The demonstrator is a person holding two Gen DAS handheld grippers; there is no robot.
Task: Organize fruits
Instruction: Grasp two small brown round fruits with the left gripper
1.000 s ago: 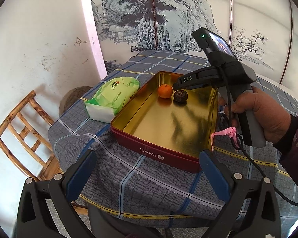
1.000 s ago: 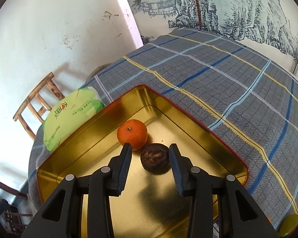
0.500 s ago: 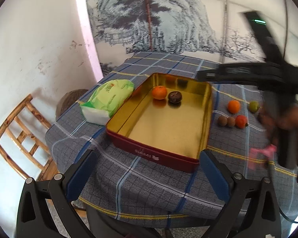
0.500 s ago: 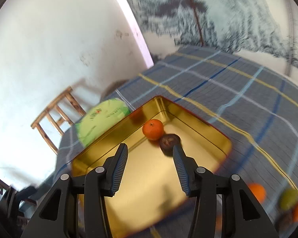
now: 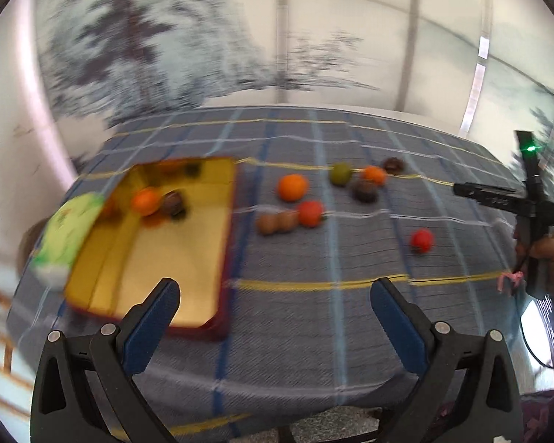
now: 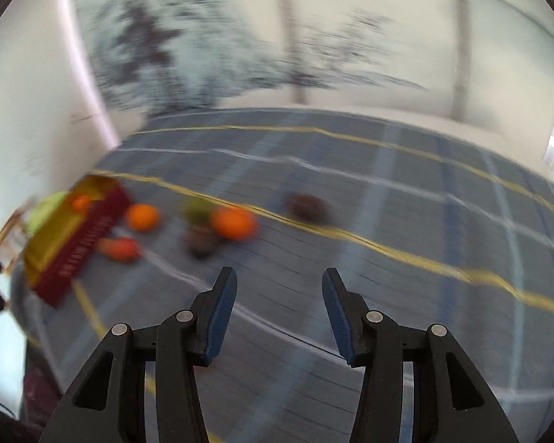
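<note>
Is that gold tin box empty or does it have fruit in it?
Not empty: the tin holds an orange and a dark fruit.

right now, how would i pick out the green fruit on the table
Start at the gold tin on the left of the checked tablecloth, then look right to the loose fruit beyond it. The green fruit sits at the far side of that cluster, between two oranges. It is the only green piece; the rest are orange, red or brown.
</note>
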